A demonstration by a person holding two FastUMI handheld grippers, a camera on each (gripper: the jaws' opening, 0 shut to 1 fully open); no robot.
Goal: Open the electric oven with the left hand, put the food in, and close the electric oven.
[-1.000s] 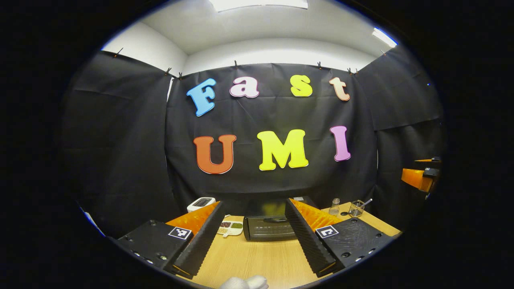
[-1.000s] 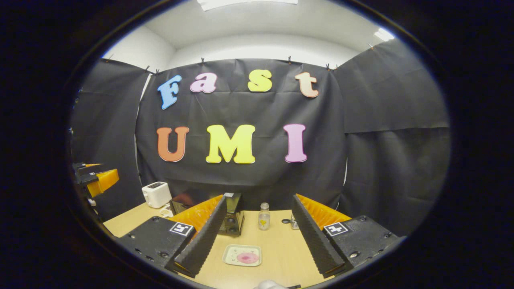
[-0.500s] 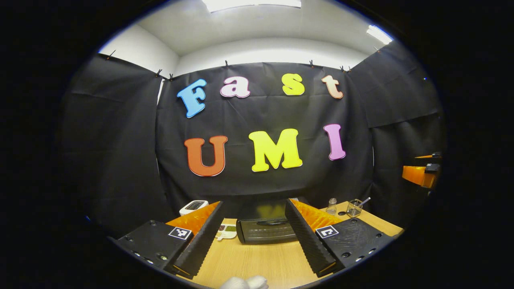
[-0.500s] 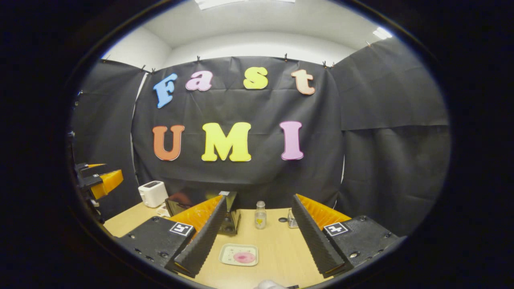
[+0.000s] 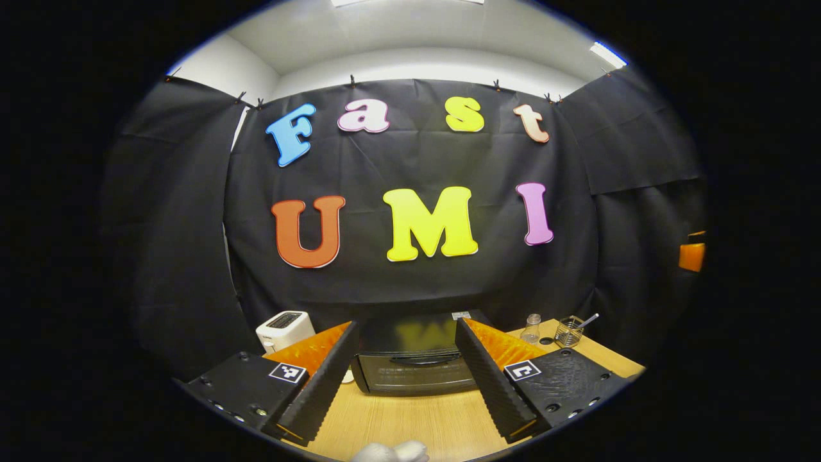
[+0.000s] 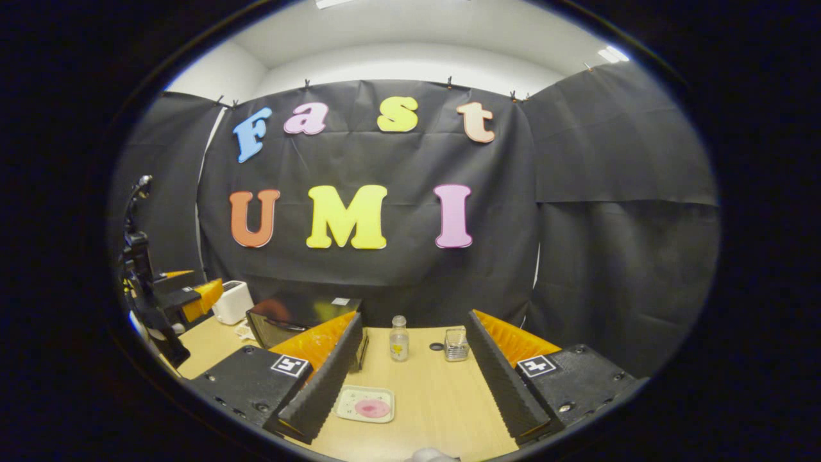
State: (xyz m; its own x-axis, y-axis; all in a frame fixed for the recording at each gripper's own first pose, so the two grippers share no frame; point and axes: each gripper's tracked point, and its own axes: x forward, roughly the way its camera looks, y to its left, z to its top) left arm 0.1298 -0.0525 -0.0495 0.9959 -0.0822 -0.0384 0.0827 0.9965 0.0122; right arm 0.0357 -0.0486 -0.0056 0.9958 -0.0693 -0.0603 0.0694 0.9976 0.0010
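Note:
The black electric oven (image 5: 410, 375) stands on the wooden table (image 5: 410, 423) straight ahead in the left gripper view, its door shut, its handle (image 5: 417, 360) across the top of the door. My left gripper (image 5: 405, 333) is open and short of the oven, which shows between its fingers. In the right gripper view a small plate with pink food (image 6: 365, 405) lies on the table in front of my open right gripper (image 6: 414, 319), nearer its left finger. The oven (image 6: 292, 317) and the left gripper (image 6: 189, 296) sit at the left of that view.
A white toaster (image 5: 282, 328) stands left of the oven. Right of the oven are a small clear bottle (image 5: 531, 328) and a wire basket (image 5: 567, 332) holding a utensil. Black cloth walls close the booth behind the table and at both sides.
My left gripper has moved closer to the oven, which now looks larger and lies between its fingers. In the right gripper view the plate has slid slightly left. Both grippers stay open.

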